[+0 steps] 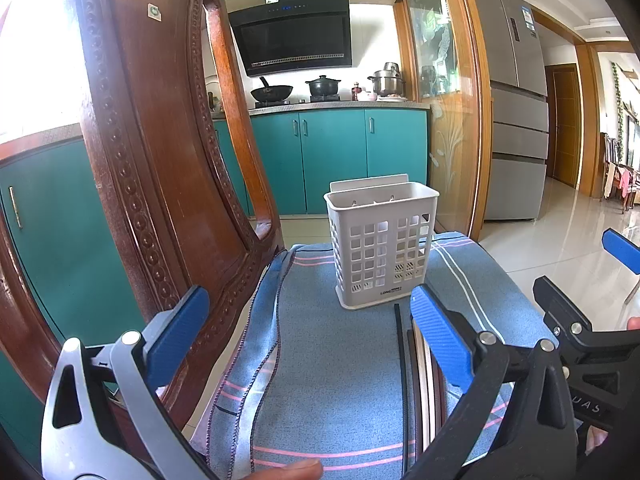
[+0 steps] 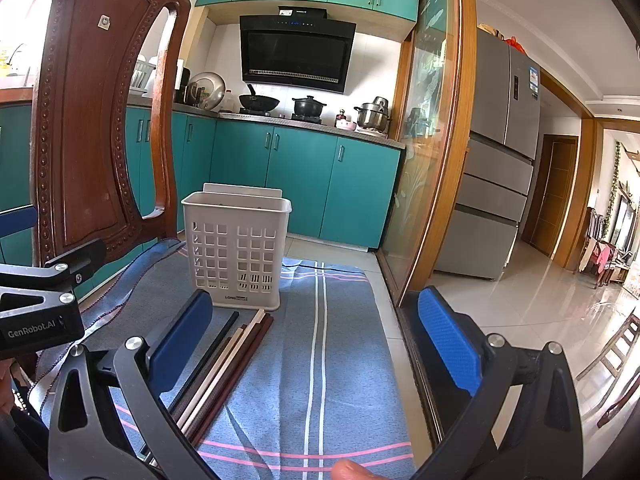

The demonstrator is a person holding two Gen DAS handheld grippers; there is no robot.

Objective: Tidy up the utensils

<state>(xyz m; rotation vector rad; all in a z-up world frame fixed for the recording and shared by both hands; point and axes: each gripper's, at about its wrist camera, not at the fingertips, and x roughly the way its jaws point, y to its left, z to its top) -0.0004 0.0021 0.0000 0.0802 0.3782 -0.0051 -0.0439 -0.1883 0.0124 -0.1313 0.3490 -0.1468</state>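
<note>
Through the left wrist camera, we hold the left gripper (image 1: 308, 328) spread wide with nothing between its pads. The white slotted holder (image 1: 382, 244) stands upright on the blue cloth (image 1: 320, 360), near its far edge. The chopsticks (image 1: 416, 380) lie flat on the cloth just in front of the holder, partly hidden behind our right-hand pad. The carved chair back (image 1: 160, 160) rises close on the left, so we have little room to swing that way. The right gripper (image 1: 624, 264) crowds the right margin, and we judge a collision between the two tools possible if both reach in together.

Through the right wrist camera, our right gripper (image 2: 316, 332) is also wide and empty. The chopsticks (image 2: 224, 364) sit bundled side by side, tips near the holder (image 2: 236, 244); we could pinch several at once or roll them apart. The cloth ends just right of us, above the floor (image 2: 520, 300), so a nudged stick could drop off. The light holder might tip if bumped.
</note>
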